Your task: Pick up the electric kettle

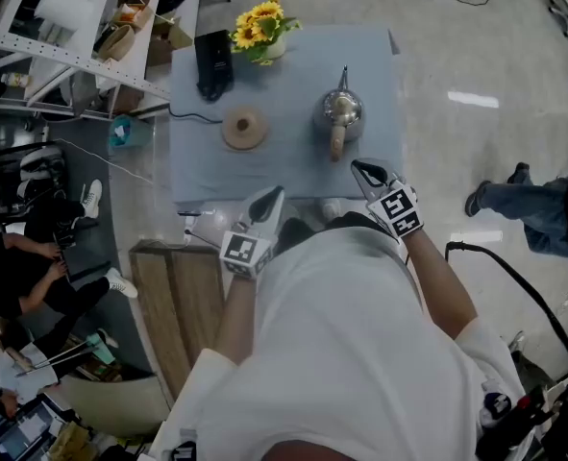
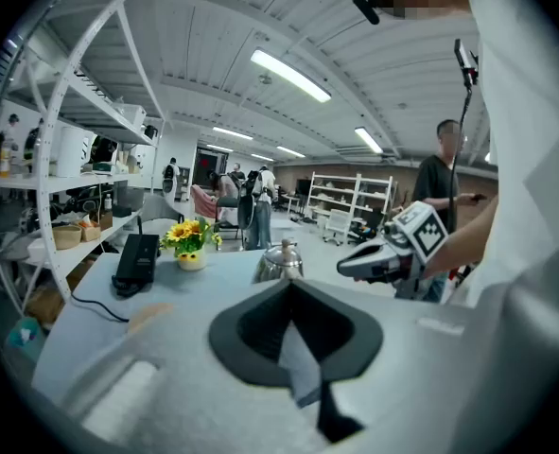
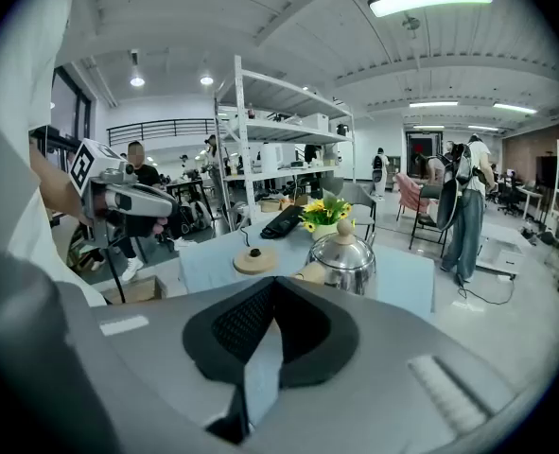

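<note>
Steel electric kettle [image 1: 341, 111] stands on the blue table [image 1: 284, 161], its tan handle [image 1: 337, 145] pointing at the right gripper [image 1: 368, 171] just beside it. The left gripper [image 1: 272, 198] is farther from the kettle. Both have jaws pressed together, empty. Pushed in unopened, they could shove or tip it.

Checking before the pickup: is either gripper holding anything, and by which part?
Nothing is held. The left gripper and right gripper are both shut and empty, and neither touches the electric kettle, which stands on the table.
</note>
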{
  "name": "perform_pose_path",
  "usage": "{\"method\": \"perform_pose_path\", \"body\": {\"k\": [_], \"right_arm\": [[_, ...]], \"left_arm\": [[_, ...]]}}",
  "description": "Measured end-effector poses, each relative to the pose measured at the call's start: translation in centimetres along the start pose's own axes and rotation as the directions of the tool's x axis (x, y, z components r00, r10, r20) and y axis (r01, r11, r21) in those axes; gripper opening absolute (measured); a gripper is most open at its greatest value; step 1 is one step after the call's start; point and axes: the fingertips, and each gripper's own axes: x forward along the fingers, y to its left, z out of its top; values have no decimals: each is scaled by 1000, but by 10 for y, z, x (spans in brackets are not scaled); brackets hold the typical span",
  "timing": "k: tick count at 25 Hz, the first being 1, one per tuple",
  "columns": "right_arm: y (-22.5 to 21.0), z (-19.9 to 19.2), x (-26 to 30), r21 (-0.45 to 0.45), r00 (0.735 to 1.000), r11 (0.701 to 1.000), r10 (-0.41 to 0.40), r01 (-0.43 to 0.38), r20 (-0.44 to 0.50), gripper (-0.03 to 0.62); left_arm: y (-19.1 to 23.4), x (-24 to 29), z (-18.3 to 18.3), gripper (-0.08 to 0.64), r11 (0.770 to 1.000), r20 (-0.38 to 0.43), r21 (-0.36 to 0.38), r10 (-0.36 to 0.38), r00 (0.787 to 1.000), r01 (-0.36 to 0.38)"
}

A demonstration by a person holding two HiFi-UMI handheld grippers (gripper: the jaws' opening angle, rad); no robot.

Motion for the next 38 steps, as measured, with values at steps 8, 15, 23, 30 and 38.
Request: {"method": "perform_pose_path", "body": {"k": [8,15,23,30,38], "right_arm": [[24,7,-11,13,999,999,-53,53,9,5],[67,10,-19,55,993,992,-119,118,11,5],[114,10,-25,86,979,977,-198,195,36,5],[143,11,-42,112,960,957,-274,266,58,5],[159,15,-70,144,946,944,-312,298,86,5]], "left_arm": [[-2,-21,-7,2,999,4,24,-48,999,48],[0,-58,-9,2,992,-21,53,-111,994,112],[-1,-94,-16,2,979,-26,85,-184,983,186],[-2,-116,-25,2,963,-28,113,-243,970,245],[-20,-126,-16,2,944,-24,160,-288,957,288]]}}
